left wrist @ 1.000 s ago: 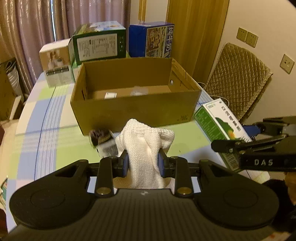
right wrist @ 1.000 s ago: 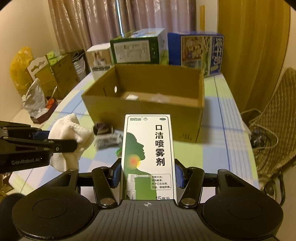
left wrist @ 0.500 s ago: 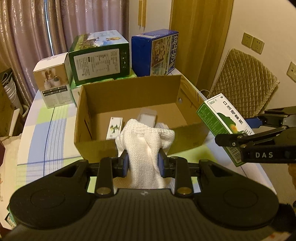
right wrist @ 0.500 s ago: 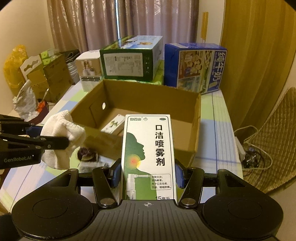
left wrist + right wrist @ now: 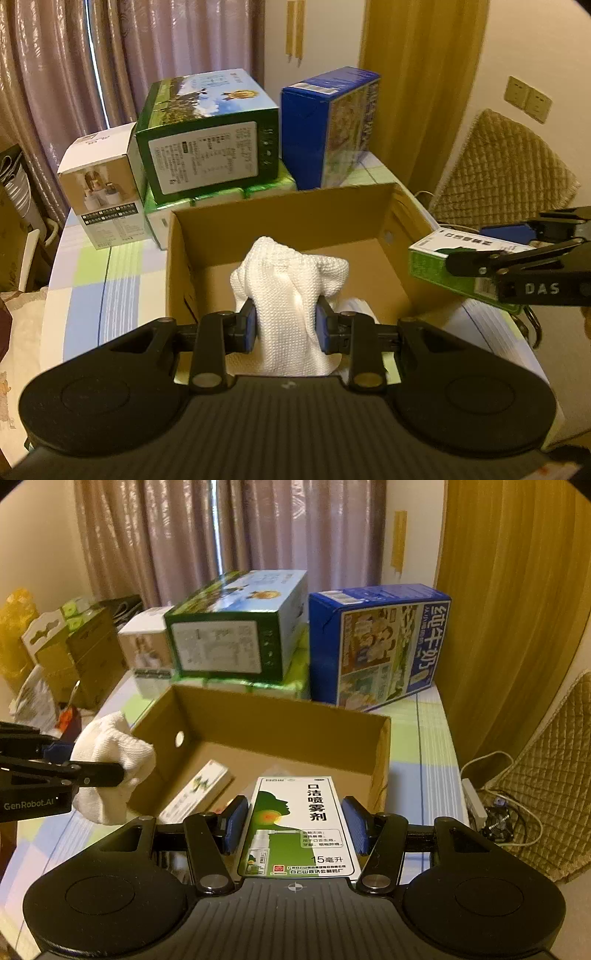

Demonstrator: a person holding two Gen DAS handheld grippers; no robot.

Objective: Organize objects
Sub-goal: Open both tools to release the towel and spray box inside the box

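— Left tool (image 5: 284, 325): what is its condition?
— Its blue pads are pressed into a white knitted cloth (image 5: 291, 291) from both sides; the cloth bunches above the pads and hangs below them. It is held over the near edge of the open cardboard box (image 5: 280, 218), above the box's interior.

— And the right tool (image 5: 293, 825)?
— It holds a green-and-white spray carton (image 5: 299, 823), printed face up, between its two blue pads, which sit at the carton's long sides. The carton's far end reaches over the box's near wall.

— Contents of the box?
— One small white-and-green packet (image 5: 195, 794) lies flat on the floor of it, near the left wall.

— Surroundings?
— The box stands on a bench (image 5: 92, 280) under a checked cloth. Behind it stand a green carton (image 5: 207, 147), a blue carton (image 5: 328, 125) and a small white carton (image 5: 103, 188).
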